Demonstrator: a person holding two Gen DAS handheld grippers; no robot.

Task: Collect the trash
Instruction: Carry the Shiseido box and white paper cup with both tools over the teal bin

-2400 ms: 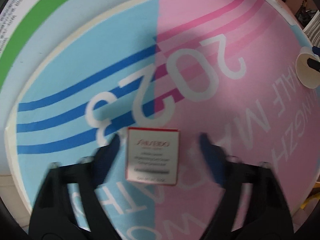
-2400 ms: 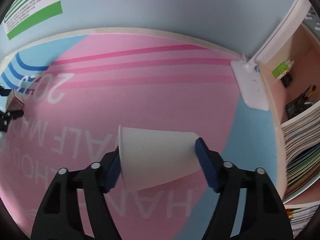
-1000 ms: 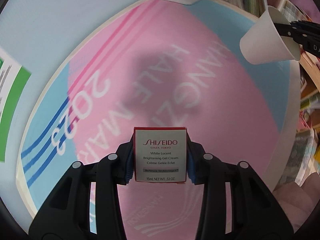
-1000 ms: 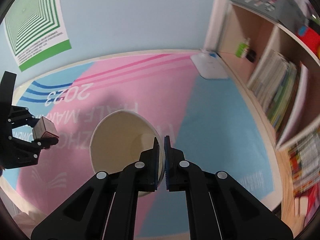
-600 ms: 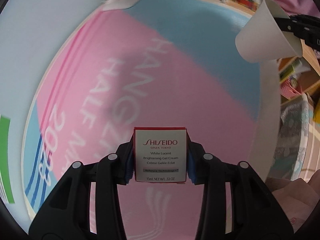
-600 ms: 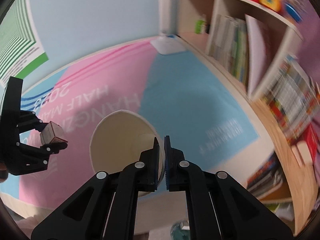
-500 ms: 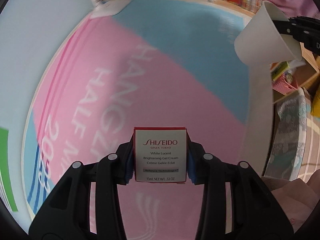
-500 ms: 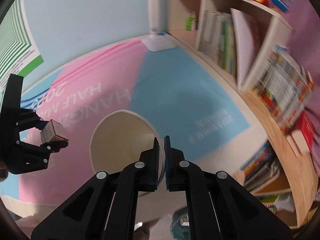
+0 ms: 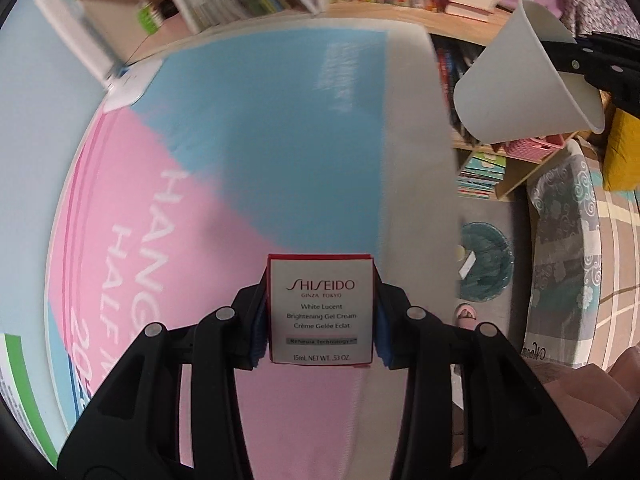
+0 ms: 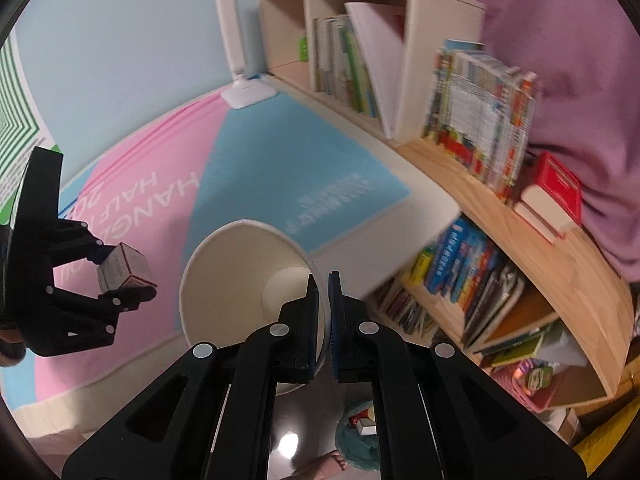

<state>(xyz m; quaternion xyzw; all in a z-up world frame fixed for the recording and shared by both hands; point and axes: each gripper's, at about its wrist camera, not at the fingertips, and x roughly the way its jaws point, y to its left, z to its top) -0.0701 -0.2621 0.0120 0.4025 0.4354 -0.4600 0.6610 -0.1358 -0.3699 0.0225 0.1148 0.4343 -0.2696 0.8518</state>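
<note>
- The table (image 9: 416,128), its white edge bare beyond a pink-and-blue race banner (image 9: 280,132), fills most of both wrist views, and I judge the step in hand to be carrying two pieces of trash off it to the bin below.
- A bookshelf (image 10: 500,208) packed with books runs along the table's far side; I want both loads kept clear of its wooden ledge on the way across.
- A teal-lined waste bin (image 9: 486,266) stands on the dark floor just beyond the table edge, with some trash already in it; I take this as my target and should bring each load squarely over its mouth before I let go.
- The paper cup (image 10: 248,300) hangs from the right gripper (image 10: 323,324), whose fingers are pressed nearly together with only the cup's rim wall pinched between them; such a thin hold could let the cup swing, so I favour a smooth, unhurried carry.
- The left gripper (image 9: 320,320) clamps a small Shiseido cream carton (image 9: 321,314) by its two sides, blue pads flat against the cardboard, label facing the camera.
- Both loads are in the air above the table; I would lower them close to the bin so that neither bounces out.
</note>
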